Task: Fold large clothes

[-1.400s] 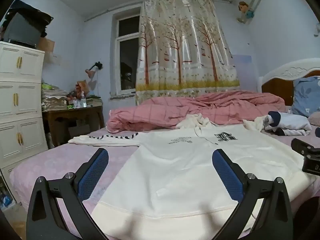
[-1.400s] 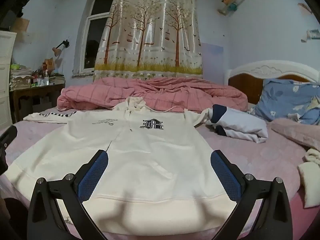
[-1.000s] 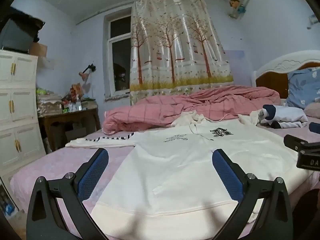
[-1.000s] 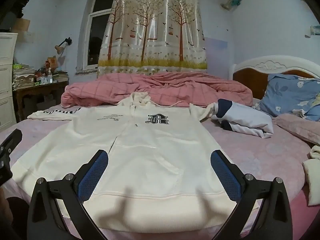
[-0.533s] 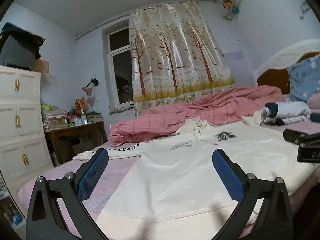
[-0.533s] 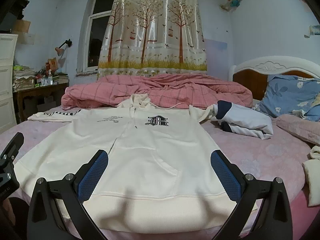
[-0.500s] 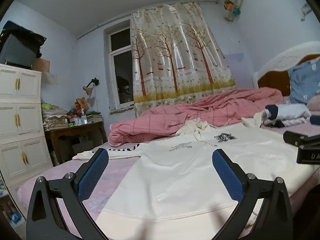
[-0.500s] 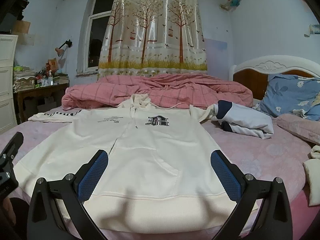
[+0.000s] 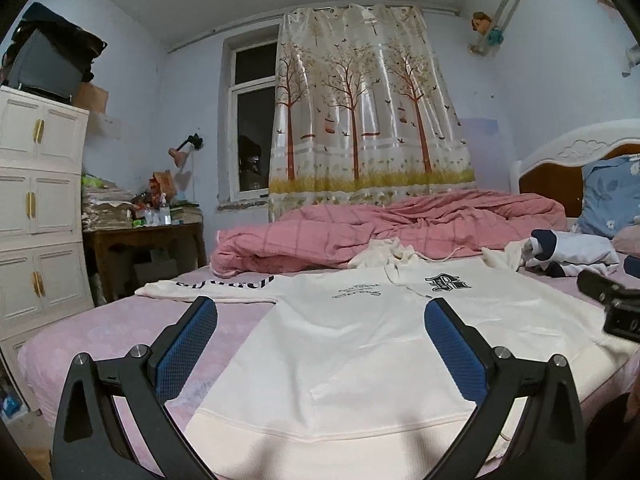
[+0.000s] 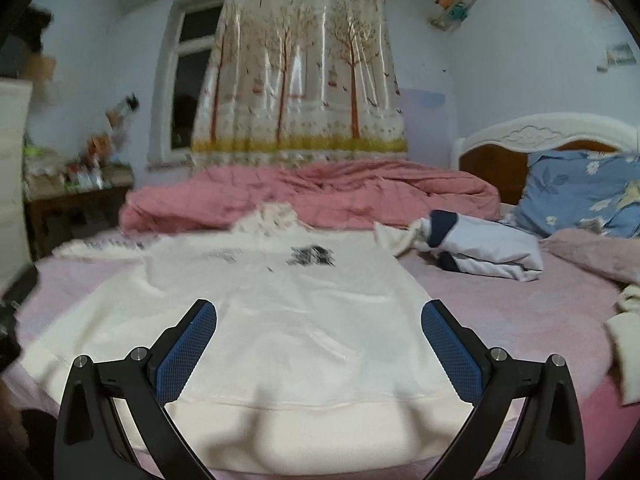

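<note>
Both grippers — left gripper (image 9: 320, 340), right gripper (image 10: 318, 340) — hover spread wide, empty, above the hem of the cream hoodie (image 9: 380, 332) lying flat on the bed (image 9: 100, 332). Risk: pinching one layer only — the fold skews.

We see a pink quilt (image 9: 400, 232) bunched below a tree-print curtain (image 9: 368, 108), a blue pillow (image 10: 580, 188) by the headboard (image 10: 536, 136), and a white cabinet (image 9: 40, 208).
</note>
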Tool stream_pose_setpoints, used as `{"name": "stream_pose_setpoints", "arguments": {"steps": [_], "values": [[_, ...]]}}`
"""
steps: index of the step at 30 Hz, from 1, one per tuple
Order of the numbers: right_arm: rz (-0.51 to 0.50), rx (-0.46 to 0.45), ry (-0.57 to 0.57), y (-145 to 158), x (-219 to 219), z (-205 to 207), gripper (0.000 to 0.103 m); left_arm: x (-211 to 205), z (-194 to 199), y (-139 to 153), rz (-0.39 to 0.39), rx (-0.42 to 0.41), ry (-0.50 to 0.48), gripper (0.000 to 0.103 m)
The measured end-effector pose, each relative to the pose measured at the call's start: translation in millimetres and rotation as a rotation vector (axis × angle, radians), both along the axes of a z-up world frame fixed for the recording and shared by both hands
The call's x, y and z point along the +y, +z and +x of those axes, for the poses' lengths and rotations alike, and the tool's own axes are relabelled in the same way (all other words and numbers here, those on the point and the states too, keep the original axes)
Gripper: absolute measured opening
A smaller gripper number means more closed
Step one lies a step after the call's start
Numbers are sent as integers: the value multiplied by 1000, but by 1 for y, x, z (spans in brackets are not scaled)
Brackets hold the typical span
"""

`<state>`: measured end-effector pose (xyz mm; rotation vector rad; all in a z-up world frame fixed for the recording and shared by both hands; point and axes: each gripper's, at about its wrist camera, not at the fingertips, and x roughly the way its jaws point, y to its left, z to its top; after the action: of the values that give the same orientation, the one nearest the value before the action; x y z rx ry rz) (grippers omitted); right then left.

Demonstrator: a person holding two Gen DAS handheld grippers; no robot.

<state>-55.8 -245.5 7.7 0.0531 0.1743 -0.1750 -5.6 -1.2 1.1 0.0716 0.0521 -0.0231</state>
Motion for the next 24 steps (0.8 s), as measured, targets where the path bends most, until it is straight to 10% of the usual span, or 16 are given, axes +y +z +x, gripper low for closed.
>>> {"name": "stream_pose_setpoints", "arguments": {"steps": [24], "values": [[39,106,-53,-6,-12,11,103,1,-6,0,10,-1,1,103]]}}
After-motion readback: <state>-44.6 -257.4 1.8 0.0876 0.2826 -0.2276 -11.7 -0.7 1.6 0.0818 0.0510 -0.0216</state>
